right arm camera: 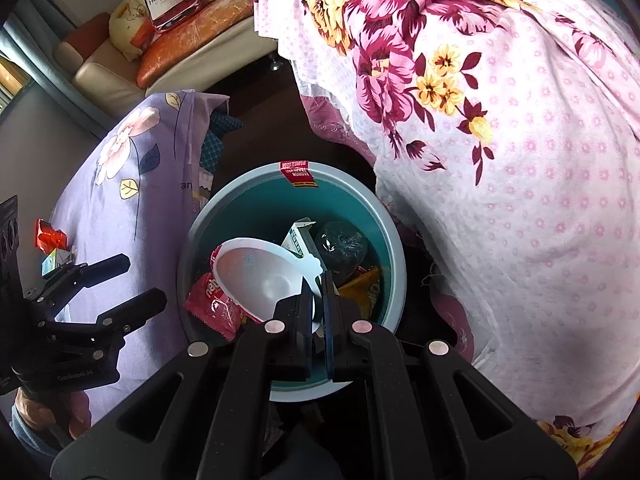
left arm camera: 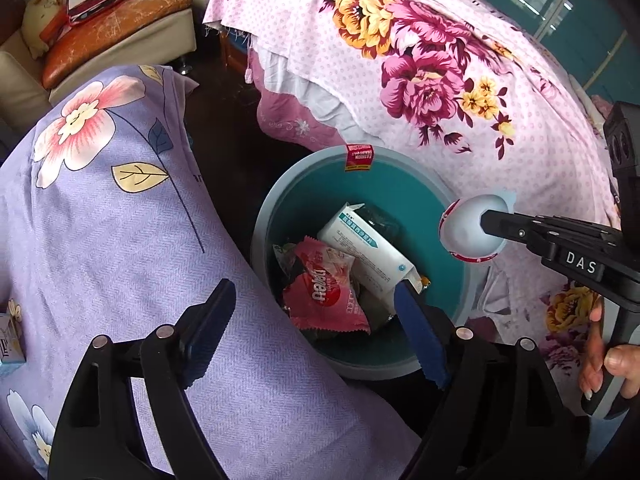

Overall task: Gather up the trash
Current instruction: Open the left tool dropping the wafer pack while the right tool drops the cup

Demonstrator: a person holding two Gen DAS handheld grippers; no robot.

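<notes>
A round teal bin (left arm camera: 436,208) (right arm camera: 384,232) stands on the dark floor between two cloth-covered surfaces. It holds a red snack wrapper (left arm camera: 324,292), a white medicine box (left arm camera: 368,248), a dark bundle (right arm camera: 344,246) and a yellow wrapper (right arm camera: 364,292). My right gripper (right arm camera: 318,300) (left arm camera: 486,220) is shut on the rim of a white plastic cup (right arm camera: 260,276) (left arm camera: 464,228) and holds it over the bin. My left gripper (left arm camera: 316,328) (right arm camera: 140,284) is open and empty, at the bin's near left edge.
A lilac flowered cloth (left arm camera: 120,208) lies left of the bin with a red wrapper (right arm camera: 48,238) and small boxes (left arm camera: 10,344) on it. A pink flowered bedspread (left arm camera: 440,60) lies right. A sofa (left arm camera: 112,28) with a Hennessy cushion stands behind.
</notes>
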